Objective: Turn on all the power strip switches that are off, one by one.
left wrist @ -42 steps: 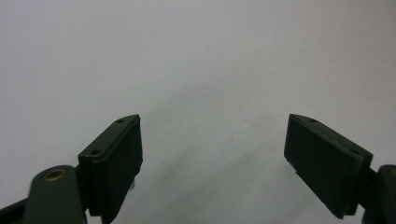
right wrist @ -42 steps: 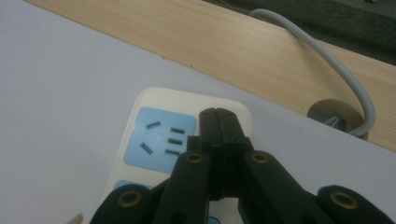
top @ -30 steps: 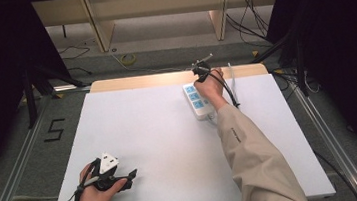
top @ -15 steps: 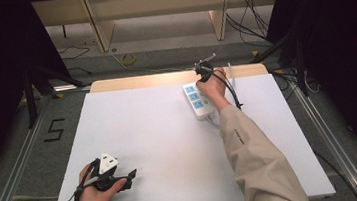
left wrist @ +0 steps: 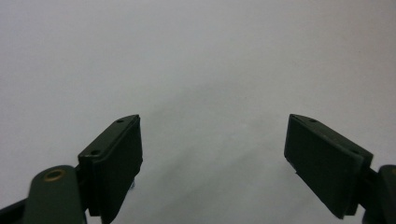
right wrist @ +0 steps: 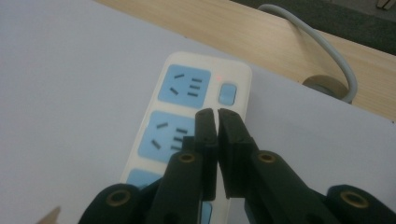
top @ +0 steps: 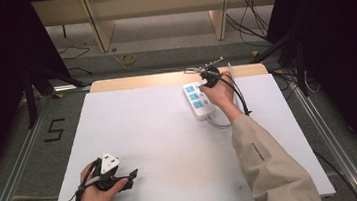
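At the far right of the white worktop point(top: 169, 131), the power strip point(top: 197, 100) lies flat with its long side running toward the back edge, and the right gripper point(top: 207, 75) hangs over its far end. There are no containers here; the nearest thing to one is the strip itself, whose blue sockets point(right wrist: 182, 86) all stand empty, with no plug in any of them.

In the right gripper view the right gripper's jaws stand almost together, only a thin slit between the pads; they have just been opening a little, and nothing is between them. Their tips hover above the strip, just short of the blue switch point(right wrist: 228, 93) at its end, and a small red light point(right wrist: 218, 78) glows beside that switch. This view also shows the grey cable point(right wrist: 322, 46) curving over the bare wooden strip point(right wrist: 289, 46) of the worktop beyond the white sheet, detail that the high view gives only faintly.

The high view adds the wider layout: the left gripper point(top: 124, 179) sits in the person's hand at the near left corner, well apart from the power strip, with a grey three-cornered plate on top. The left gripper view looks along that gripper's jaws, which stand wide apart over plain white surface with nothing between them.
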Available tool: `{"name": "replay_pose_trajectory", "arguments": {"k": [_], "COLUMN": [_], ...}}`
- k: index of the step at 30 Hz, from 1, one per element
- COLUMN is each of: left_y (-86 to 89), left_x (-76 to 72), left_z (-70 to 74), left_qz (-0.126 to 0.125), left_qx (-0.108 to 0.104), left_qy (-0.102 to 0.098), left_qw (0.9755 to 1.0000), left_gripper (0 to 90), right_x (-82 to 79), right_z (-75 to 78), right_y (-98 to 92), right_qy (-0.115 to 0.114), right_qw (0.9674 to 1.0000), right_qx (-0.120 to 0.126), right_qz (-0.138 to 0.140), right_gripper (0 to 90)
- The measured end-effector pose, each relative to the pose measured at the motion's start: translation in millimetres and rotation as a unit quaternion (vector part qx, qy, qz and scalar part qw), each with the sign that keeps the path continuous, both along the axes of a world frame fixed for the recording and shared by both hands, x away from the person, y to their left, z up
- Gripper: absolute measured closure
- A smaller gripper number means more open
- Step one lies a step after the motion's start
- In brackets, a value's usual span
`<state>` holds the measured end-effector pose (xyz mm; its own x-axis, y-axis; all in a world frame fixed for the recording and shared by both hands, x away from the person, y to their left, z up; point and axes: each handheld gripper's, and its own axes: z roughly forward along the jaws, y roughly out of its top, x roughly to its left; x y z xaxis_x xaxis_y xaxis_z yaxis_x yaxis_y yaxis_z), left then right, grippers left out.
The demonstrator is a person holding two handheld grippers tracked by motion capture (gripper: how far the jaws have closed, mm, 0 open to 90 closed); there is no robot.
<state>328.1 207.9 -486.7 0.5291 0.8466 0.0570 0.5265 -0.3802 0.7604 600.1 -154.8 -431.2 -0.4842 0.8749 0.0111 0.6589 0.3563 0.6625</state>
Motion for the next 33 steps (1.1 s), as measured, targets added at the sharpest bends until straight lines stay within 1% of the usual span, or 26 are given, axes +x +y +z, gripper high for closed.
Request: {"name": "replay_pose_trajectory", "arguments": {"k": [2,3,5,7,8,13,15,18,23,29,33], "left_y": [0.2,0.1,-0.4,-0.7,-0.8,-1.2,-1.4,-2.4,-2.5,-2.0,-1.7], "left_x": [0.2,0.2,-0.2,0.0,0.2,1.5,1.7,1.8,2.5,3.0,3.1], "left_z": [-0.1,-0.2,0.0,-0.2,-0.3,-1.4,-1.6,-1.9,-2.7,-3.2,-3.8], "left_qz": [0.000,0.000,0.001,0.000,0.000,0.003,0.001,0.003,0.003,0.005,0.007], "left_qx": [0.000,-0.001,0.001,0.002,0.003,0.002,0.002,0.001,0.002,0.003,0.003], "left_qy": [0.000,0.000,0.001,0.001,0.002,0.002,0.003,0.005,0.005,0.004,0.008], "left_qw": [1.0000,1.0000,1.0000,1.0000,1.0000,1.0000,1.0000,1.0000,1.0000,1.0000,0.9999], "left_gripper": [19.3,19.3,19.2,19.1,19.0,18.7,18.6,18.6,18.4,18.1,17.9], "right_x": [-10.7,-16.3,-27.2,-38.7,-45.1,-82.2,-97.4,-119.7,-152.8,-189.9,-209.1], "right_z": [1.0,1.5,2.3,1.4,0.8,-3.7,-5.4,-6.6,-13.4,-21.1,-23.6], "right_y": [-5.9,-9.8,-21.1,-33.0,-38.6,-61.6,-68.6,-77.7,-88.1,-96.0,-96.2], "right_qy": [-0.007,-0.010,-0.006,-0.004,0.000,0.005,0.000,-0.004,-0.008,-0.034,-0.048], "right_qw": [1.0000,0.9999,0.9995,0.9993,0.9992,0.9985,0.9984,0.9974,0.9963,0.9941,0.9921], "right_qx": [0.001,0.008,0.027,0.034,0.037,0.044,0.042,0.053,0.051,0.068,0.067], "right_qz": [0.007,0.010,0.012,0.012,0.015,0.032,0.037,0.048,0.068,0.078,0.094], "right_gripper": [86.9,85.8,83.8,81.8,80.7,75.2,73.2,70.1,64.5,58.7,56.6]}}
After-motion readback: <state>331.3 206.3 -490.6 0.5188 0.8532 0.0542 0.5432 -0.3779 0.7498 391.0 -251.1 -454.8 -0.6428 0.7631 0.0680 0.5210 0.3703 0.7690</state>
